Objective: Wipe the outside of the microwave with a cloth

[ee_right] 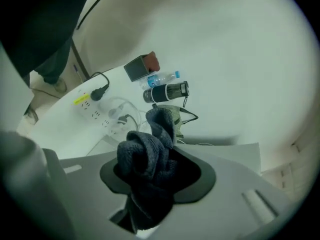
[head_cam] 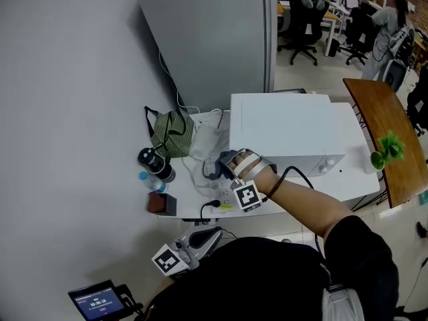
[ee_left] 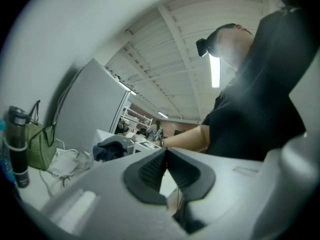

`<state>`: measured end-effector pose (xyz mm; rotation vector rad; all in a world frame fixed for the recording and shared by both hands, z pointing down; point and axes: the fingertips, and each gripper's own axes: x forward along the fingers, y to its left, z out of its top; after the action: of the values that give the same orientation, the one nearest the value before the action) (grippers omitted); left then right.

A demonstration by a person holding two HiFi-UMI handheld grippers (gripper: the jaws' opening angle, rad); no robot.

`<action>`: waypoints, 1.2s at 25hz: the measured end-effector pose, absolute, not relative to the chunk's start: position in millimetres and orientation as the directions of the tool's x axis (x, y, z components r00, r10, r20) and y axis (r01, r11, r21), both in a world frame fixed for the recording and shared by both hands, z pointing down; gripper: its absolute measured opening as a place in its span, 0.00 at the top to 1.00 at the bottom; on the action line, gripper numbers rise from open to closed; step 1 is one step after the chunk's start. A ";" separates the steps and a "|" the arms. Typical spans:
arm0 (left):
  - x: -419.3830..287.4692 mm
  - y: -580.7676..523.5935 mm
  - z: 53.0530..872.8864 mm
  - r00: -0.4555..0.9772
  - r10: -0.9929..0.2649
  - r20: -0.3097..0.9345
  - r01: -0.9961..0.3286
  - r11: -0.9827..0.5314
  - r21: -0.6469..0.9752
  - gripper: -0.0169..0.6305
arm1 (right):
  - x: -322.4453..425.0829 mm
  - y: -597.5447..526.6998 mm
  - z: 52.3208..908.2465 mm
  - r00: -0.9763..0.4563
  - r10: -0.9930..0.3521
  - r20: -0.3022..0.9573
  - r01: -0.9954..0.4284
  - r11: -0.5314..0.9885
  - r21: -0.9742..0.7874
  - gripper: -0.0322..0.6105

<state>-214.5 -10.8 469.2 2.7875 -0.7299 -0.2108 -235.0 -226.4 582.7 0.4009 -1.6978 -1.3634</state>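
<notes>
Left gripper [head_cam: 204, 237] is hanging low by the person's body, short of the white table [head_cam: 358, 186], its jaws pressing together at the tips with nothing between them. Right gripper [head_cam: 226, 166] is reaching out over the table's left part, its jaws clamping down on a bunched dark blue cloth [ee_right: 148, 151]. The cloth is sitting just beside the left side wall of the white microwave [head_cam: 287, 129]; whether it is touching that wall I cannot tell. Under the reaching arm a white power strip [head_cam: 224, 204] is lying with a black plug in it. Left of it, a brown box [head_cam: 162, 204], a water bottle [head_cam: 151, 181] and a black flask [head_cam: 153, 162] are standing close together, with a green bag [head_cam: 172, 134] sitting just behind them. A grey refrigerator [head_cam: 214, 32] is standing beyond the table.
</notes>
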 end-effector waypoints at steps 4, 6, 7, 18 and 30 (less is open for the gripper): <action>-187.7 -8.2 467.5 0.862 -0.501 -0.082 -0.466 -0.845 0.263 0.97 | -171.7 -212.7 591.4 -0.536 -0.721 0.440 0.253 0.360 0.898 0.70; -157.5 -10.5 467.4 0.876 -0.477 -0.074 -0.447 -0.860 0.248 0.97 | -117.8 -208.9 595.2 -0.511 -0.731 0.452 0.257 0.372 0.892 0.70; -138.8 -11.7 467.1 0.885 -0.460 -0.065 -0.434 -0.868 0.240 0.97 | -87.1 -206.9 596.8 -0.494 -0.739 0.458 0.258 0.378 0.889 0.70; 38.3 12.1 473.8 0.945 -0.324 0.042 -0.324 -0.915 0.239 0.97 | 178.5 -187.7 607.1 -0.313 -0.824 0.473 0.266 0.402 0.876 0.70; -90.3 35.3 483.2 0.878 -0.479 -0.009 -0.458 -0.844 0.281 0.97 | -52.6 -179.4 611.3 -0.514 -0.774 0.370 0.272 0.262 0.926 0.70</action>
<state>-90.3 35.3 483.2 2.7775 -0.7069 -0.1136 -52.6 -179.4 611.3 0.4755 -1.6094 -1.4220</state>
